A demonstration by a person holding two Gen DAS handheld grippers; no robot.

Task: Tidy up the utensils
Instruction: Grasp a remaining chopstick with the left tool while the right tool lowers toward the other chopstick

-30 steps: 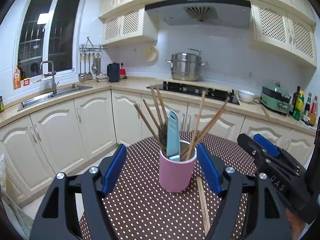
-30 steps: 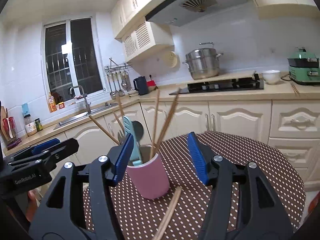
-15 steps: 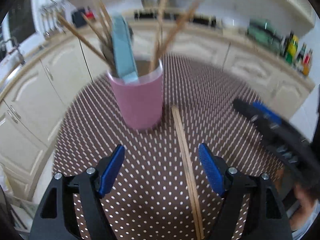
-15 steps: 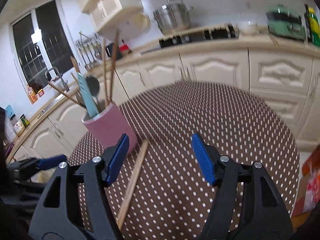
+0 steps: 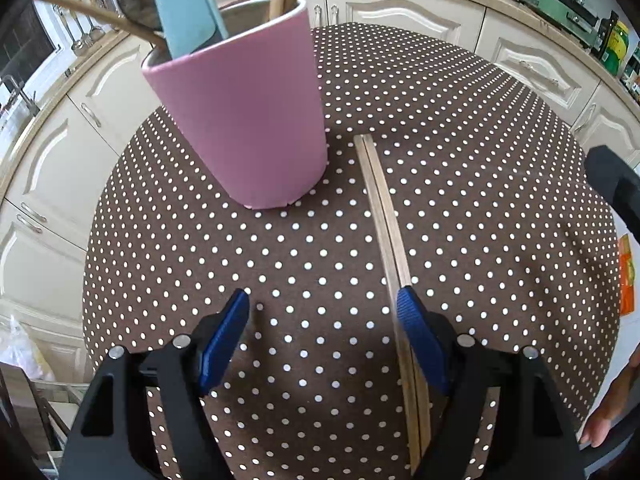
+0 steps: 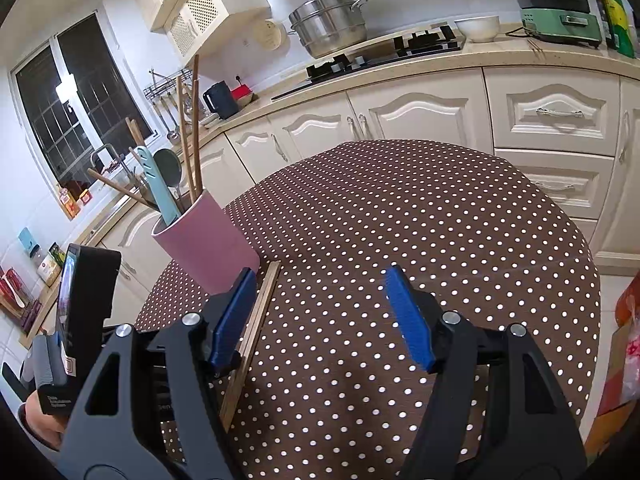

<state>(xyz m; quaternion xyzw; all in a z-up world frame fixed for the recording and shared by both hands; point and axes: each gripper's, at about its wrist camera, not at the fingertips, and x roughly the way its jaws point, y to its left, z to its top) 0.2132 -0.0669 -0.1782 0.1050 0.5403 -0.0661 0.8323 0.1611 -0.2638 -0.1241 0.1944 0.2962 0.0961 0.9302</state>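
A pink cup stands on the round table with the brown dotted cloth. It holds several wooden chopsticks, a pale blue spatula and a dark spoon. A pair of wooden chopsticks lies flat on the cloth just right of the cup. My left gripper points down at the cloth, open, its right finger over the pair. My right gripper is open and empty, with the pair by its left finger.
Cream cabinets and a counter curve round behind the table, with a steel pot, a hob, a white bowl and a green cooker. An orange bag sits past the table's right edge. A hand holds the other gripper there.
Both grippers have tipped down toward the table. The left one sank close to the cloth, so the lying chopsticks now run under its right finger. The right jaws have spread a little.
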